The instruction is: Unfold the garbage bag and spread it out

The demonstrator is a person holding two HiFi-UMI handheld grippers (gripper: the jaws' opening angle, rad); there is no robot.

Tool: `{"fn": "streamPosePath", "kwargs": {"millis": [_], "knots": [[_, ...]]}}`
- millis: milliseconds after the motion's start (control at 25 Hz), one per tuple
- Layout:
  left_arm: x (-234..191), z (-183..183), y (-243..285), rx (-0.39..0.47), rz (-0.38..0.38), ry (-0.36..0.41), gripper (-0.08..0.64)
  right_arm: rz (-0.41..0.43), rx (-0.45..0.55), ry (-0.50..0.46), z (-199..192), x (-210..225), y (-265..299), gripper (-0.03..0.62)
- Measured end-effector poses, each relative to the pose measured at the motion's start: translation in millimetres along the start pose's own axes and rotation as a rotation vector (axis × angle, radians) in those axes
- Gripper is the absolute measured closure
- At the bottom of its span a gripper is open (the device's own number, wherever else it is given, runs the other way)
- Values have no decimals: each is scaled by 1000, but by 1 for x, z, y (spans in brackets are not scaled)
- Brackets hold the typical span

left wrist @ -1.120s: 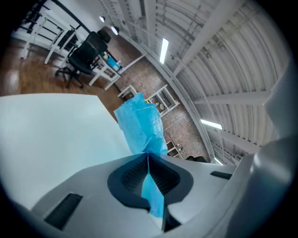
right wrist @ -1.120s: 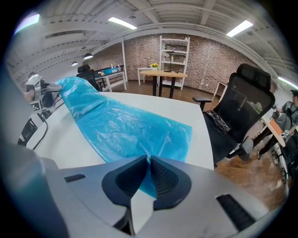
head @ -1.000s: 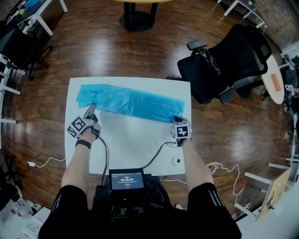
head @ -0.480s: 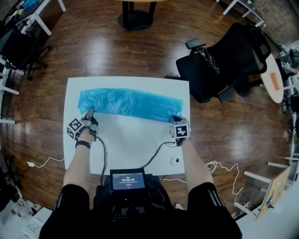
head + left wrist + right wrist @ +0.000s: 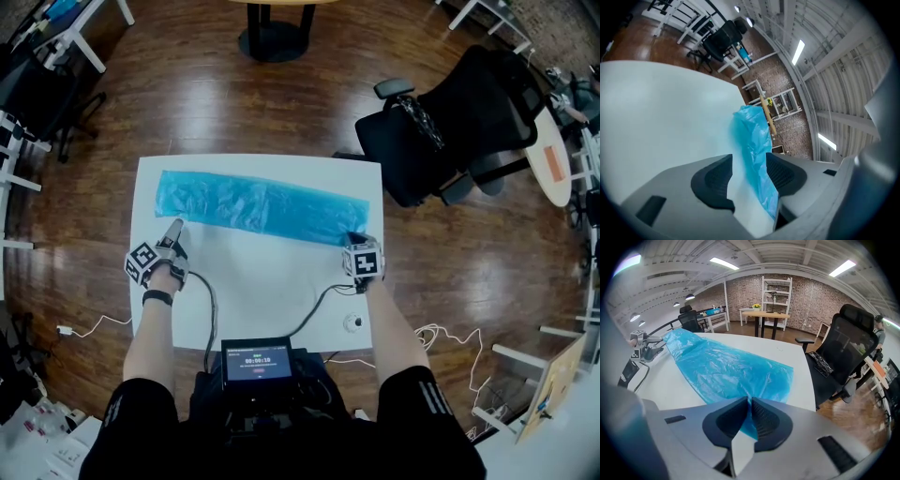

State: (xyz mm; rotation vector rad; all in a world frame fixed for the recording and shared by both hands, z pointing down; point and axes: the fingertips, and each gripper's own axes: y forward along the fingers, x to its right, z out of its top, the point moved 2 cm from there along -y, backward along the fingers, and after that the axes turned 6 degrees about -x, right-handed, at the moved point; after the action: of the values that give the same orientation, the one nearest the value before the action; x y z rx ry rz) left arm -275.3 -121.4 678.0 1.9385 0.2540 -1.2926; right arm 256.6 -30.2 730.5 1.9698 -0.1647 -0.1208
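Note:
The blue garbage bag (image 5: 262,204) lies as a long flat strip across the far half of the white table (image 5: 262,281). My left gripper (image 5: 175,228) sits at the bag's near left corner. In the left gripper view its jaws have just been opening and stand apart (image 5: 749,176), with the bag's edge (image 5: 752,136) loose between the pads. My right gripper (image 5: 354,241) holds the near right corner. In the right gripper view it is shut (image 5: 750,416) on the bag (image 5: 726,369), which stretches away toward the left gripper (image 5: 642,345).
A black office chair (image 5: 459,122) stands right of the table's far corner. A screen (image 5: 255,361) sits at the near edge, with cables (image 5: 319,305) running to both grippers and a small round object (image 5: 353,323) beside them. A round table base (image 5: 277,37) stands beyond.
The left gripper has drawn back toward me and to the left, and its jaws have opened off the bag's left corner. The bag's left end now lies flatter. The right gripper has stayed put.

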Motion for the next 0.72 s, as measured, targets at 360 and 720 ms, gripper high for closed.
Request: {"fn": "streamPosePath", "kwargs": {"millis": [360,720], "knots": [[3,46,-40,15,124,251,325,-2,1,3,0,1,0,529],[79,71,12,-58,141,690,325,-9,-10,3,-2,0,2,529]]}}
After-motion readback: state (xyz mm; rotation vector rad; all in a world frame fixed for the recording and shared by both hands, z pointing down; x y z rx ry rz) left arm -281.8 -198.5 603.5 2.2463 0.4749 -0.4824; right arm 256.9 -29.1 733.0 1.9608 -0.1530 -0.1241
